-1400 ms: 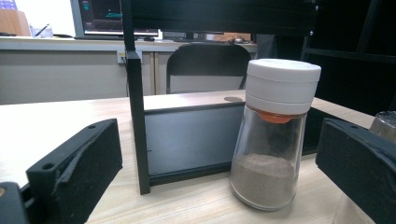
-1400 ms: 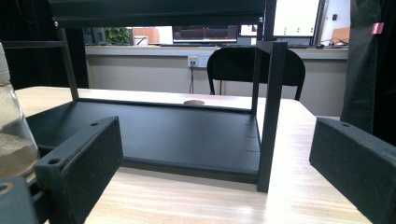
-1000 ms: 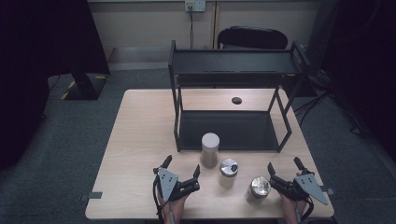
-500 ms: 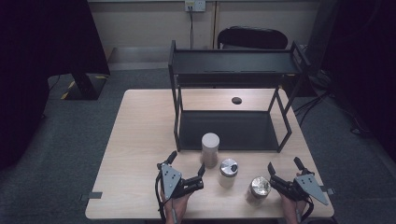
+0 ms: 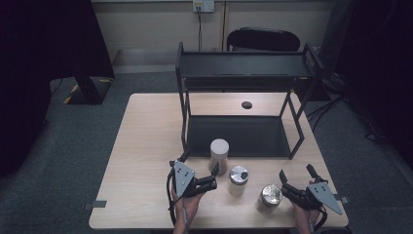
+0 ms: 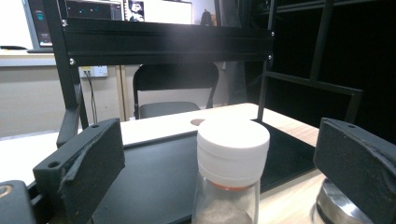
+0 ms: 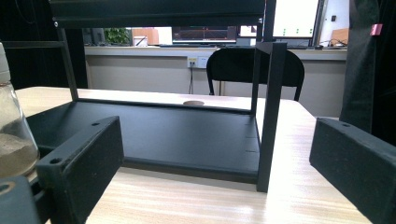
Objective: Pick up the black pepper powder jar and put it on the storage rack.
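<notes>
Table: I see a pale wood-grain table (image 5: 146,161), rectangular and matt, with small grey tabs at its near edge.
Room: grey carpet floor, a beige wall with a socket, a black chair (image 5: 263,39) behind the table, dark drapes at both sides.
Rack: a black metal shelf rack (image 5: 243,70) stands on the far half of the table, with square-section posts, a flat dark base tray and a flat upper shelf.
Far item: a small dark round disc (image 5: 247,105) lies on the table beyond the rack's base.
Task thing: the white-capped jar (image 5: 219,156) stands just in front of the rack's base, near the table's middle, close to my left gripper (image 5: 198,165).
Jar axis: upright, long axis vertical, cap pointing up.
Jar make: clear glass body with brownish powder inside, an orange band under a smooth white cylindrical cap (image 6: 233,151).
Neighbours: two short jars with shiny metal lids, one (image 5: 238,180) just right of the white-capped jar, the other (image 5: 269,199) near my right gripper (image 5: 294,179).
Left gripper: jaws apart, having just closed a little; the jar sits between the black pads (image 6: 88,163) in the left gripper view, untouched.
Right gripper: jaws wide apart, holding nothing, low over the near right corner, facing the rack.
</notes>
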Demonstrator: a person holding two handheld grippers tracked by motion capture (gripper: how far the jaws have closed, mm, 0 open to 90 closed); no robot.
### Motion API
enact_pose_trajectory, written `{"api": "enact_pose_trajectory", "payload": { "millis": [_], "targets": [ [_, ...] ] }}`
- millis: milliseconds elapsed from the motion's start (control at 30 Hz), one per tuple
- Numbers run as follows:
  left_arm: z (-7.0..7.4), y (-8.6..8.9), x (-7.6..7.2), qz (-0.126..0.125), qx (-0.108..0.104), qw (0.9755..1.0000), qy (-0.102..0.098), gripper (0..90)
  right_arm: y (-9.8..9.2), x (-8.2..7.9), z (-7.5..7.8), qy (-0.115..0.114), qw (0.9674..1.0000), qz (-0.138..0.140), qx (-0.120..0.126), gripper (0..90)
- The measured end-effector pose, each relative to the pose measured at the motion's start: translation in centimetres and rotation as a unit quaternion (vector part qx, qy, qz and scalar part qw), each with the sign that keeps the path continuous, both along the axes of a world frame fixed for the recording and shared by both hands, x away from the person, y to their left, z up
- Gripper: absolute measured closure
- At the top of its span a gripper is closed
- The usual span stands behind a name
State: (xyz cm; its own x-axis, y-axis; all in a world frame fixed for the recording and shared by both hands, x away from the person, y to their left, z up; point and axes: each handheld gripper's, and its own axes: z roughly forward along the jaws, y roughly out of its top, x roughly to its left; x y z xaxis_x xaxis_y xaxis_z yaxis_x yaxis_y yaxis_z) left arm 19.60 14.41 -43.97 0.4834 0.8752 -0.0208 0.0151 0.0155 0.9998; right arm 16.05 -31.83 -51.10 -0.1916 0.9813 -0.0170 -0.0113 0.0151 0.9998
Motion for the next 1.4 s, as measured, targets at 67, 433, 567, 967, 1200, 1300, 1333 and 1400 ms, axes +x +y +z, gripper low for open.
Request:
{"api": "enact_pose_trajectory", "payload": {
  "millis": [67, 433, 567, 967, 1200, 1300, 1333, 1400],
  "targets": [
    [0.2, -0.1, 0.2, -0.001, -0.002, 1.0, -0.003, 2.4, 0.0, 0.0, 0.0, 0.0, 1.0, 0.0, 0.0, 2.1],
    [1.0, -1.1, 1.4, -0.014, 0.001, 0.9999, -0.009, 3.0, 0.0, 0.0, 0.0, 0.001, 1.0, 0.002, -0.001, 2.1],
    [1.3, -1.5, 1.8, -0.015, 0.004, 0.9998, -0.01, 3.0, -0.1, 0.0, 0.0, 0.001, 1.0, 0.002, 0.0, 2.1],
    [1.2, -1.6, 3.1, -0.013, -0.01, 0.9999, 0.001, 3.0, -0.1, 0.0, 0.0, 0.001, 1.0, 0.002, 0.001, 2.3],
    [0.8, -1.8, 3.6, -0.018, -0.001, 0.9998, 0.009, 3.5, -0.1, 0.0, 0.0, 0.0, 1.0, 0.003, 0.001, 2.3],
    [0.6, -1.9, 3.9, -0.02, 0.001, 0.9997, 0.014, 6.0, -0.1, 0.0, 0.0, 0.0, 1.0, 0.003, 0.0, 2.3],
    [0.5, -1.8, 4.0, -0.025, 0.0, 0.9996, 0.015, 7.6, -0.1, 0.0, 0.0, 0.0, 1.0, 0.003, 0.0, 2.3],
    [0.3, -1.9, 4.0, -0.028, 0.0, 0.9994, 0.021, 7.7, -0.1, 0.0, 0.0, 0.0, 1.0, 0.003, 0.001, 2.3]
  ]
}}
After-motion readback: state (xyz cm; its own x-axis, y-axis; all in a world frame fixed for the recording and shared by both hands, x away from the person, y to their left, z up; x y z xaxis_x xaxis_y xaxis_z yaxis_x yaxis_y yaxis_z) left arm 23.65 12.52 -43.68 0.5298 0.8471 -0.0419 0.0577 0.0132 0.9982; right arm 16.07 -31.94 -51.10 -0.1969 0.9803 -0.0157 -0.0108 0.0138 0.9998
